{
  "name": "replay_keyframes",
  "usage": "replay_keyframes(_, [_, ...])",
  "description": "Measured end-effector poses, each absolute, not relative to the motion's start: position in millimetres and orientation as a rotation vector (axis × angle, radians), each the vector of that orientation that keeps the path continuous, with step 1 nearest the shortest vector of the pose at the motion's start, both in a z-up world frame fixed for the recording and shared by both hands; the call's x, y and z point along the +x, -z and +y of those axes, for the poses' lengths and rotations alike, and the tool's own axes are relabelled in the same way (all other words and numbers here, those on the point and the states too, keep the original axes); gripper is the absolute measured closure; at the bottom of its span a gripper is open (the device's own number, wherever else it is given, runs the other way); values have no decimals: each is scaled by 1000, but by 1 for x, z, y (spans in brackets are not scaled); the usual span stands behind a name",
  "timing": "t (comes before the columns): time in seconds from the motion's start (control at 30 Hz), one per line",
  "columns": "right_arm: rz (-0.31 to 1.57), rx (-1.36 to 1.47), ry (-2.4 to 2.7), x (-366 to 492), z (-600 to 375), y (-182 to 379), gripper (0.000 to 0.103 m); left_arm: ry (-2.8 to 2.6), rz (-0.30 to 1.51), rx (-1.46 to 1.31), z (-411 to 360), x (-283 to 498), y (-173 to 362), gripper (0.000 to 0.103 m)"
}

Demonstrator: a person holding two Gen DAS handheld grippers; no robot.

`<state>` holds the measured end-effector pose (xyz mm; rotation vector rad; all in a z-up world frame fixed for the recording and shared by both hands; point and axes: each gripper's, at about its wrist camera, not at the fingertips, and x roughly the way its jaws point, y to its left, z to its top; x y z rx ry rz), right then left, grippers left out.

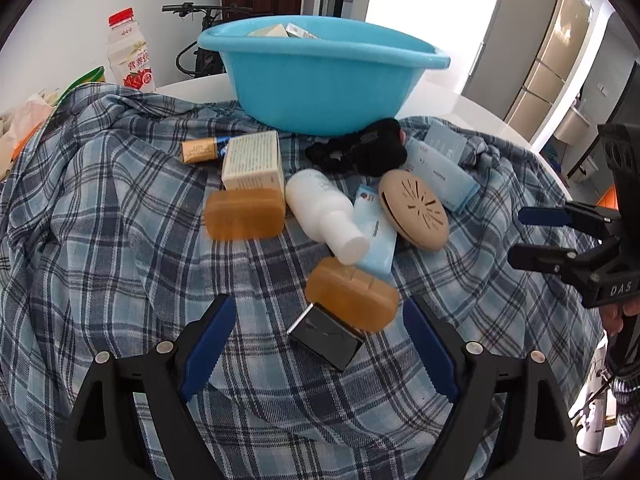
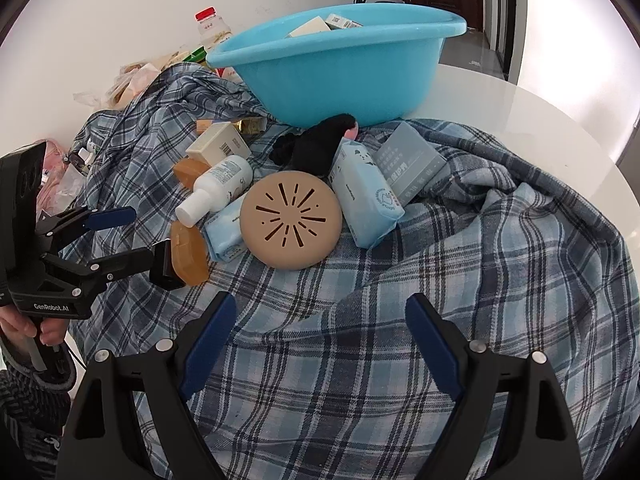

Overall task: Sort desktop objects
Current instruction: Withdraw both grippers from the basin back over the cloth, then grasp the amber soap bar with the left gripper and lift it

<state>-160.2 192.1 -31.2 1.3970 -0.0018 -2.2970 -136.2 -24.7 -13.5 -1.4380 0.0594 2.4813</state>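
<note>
Left gripper fingers spread wide, empty, low over black clip and amber soap; right gripper likewise spread, empty, above plaid cloth.

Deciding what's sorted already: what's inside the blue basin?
Above the blue basin rim, a cream box and a white printed box show. The wall hides anything lower.

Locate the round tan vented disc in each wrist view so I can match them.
Left wrist: tan disc right of centre, tilted against the blue packets.
Right wrist: tan disc at centre, facing the camera.
Shared landmark: blue basin behind it.
</note>
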Motion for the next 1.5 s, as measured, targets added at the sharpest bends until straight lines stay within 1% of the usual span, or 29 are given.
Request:
replay_keyframes(0.27, [25, 1412, 2279, -158, 187, 38, 17, -2412, 165, -1444, -10, -131, 24, 16])
replay_keyframes(0.4, [0, 1416, 2293, -159, 192, 38, 17, -2351, 184, -1423, -2, -132, 23, 16])
replay_keyframes(0.57, [-11, 1428, 2303, -158, 199, 38, 17, -2321, 252, -1421, 7, -135, 26, 16])
replay_keyframes(0.97, [-3, 1422, 2297, -146, 197, 33, 17, -2264, 273, -1453, 9, -145, 40, 16])
replay_keyframes(1.5, [-12, 1458, 2288, -147, 194, 42, 17, -2214, 270, -1476, 8, -167, 55, 16])
